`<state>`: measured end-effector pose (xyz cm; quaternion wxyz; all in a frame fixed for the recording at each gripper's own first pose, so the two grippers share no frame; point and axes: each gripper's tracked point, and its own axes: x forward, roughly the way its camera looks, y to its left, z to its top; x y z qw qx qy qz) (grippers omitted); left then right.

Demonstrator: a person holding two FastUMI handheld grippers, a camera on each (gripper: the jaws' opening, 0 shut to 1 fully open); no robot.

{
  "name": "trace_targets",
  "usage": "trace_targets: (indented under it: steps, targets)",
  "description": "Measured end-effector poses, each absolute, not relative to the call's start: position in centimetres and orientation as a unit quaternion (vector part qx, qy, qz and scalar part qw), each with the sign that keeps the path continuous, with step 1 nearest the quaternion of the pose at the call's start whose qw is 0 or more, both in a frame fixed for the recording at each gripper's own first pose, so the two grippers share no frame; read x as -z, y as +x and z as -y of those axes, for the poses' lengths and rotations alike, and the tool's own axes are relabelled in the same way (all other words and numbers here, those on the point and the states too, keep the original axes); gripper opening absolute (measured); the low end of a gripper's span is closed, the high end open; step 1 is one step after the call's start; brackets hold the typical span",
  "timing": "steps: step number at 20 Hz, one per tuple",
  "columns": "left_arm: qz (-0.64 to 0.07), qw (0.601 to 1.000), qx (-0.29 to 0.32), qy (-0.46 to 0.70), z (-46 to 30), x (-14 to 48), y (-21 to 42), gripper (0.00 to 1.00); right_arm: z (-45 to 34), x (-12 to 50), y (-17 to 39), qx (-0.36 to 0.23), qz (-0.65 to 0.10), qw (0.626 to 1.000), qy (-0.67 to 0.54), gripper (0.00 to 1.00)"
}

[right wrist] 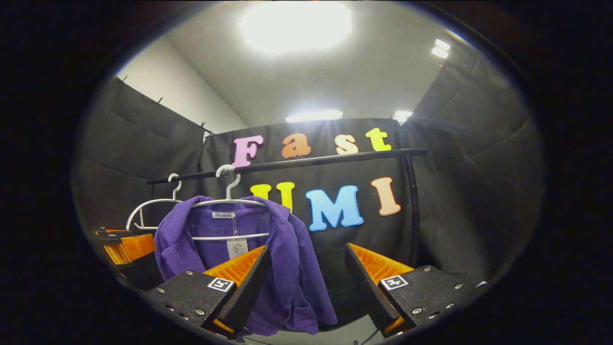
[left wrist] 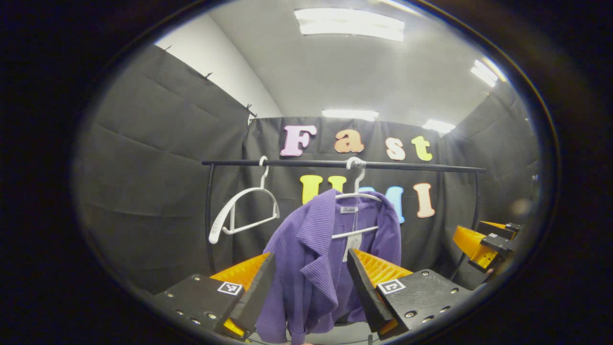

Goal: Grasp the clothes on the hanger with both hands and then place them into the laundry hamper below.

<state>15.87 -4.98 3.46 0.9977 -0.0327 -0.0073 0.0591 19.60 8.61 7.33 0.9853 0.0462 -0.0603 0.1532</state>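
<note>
A purple ribbed cardigan (left wrist: 316, 258) hangs on a white hanger (left wrist: 357, 194) from a black rail (left wrist: 335, 164). My left gripper (left wrist: 311, 261) stands open in front of it, the garment showing between its fingers and farther off. In the right gripper view the same cardigan (right wrist: 287, 254) hangs on its hanger (right wrist: 230, 201) at the left. My right gripper (right wrist: 306, 254) is open, to the right of the garment and short of it. The right gripper (left wrist: 483, 242) also appears at the right edge of the left gripper view, and the left gripper (right wrist: 127, 247) at the left edge of the right gripper view.
A second white hanger (left wrist: 242, 211) hangs bare on the rail to the left of the cardigan, also seen as the bare hanger (right wrist: 153, 206) in the right gripper view. The rail's black upright posts (right wrist: 413, 211) stand at each end. Black cloth walls close in on all sides.
</note>
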Motion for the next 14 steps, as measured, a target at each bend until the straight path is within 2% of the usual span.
trace_targets:
  steps: [14]
  targets:
    - [-0.034, 0.995, -0.09, 0.003, 6.3, 0.9, 23.0, 0.86, -15.3, -5.6, 29.4, -0.224, 0.045, 0.972, 0.059, 0.95]
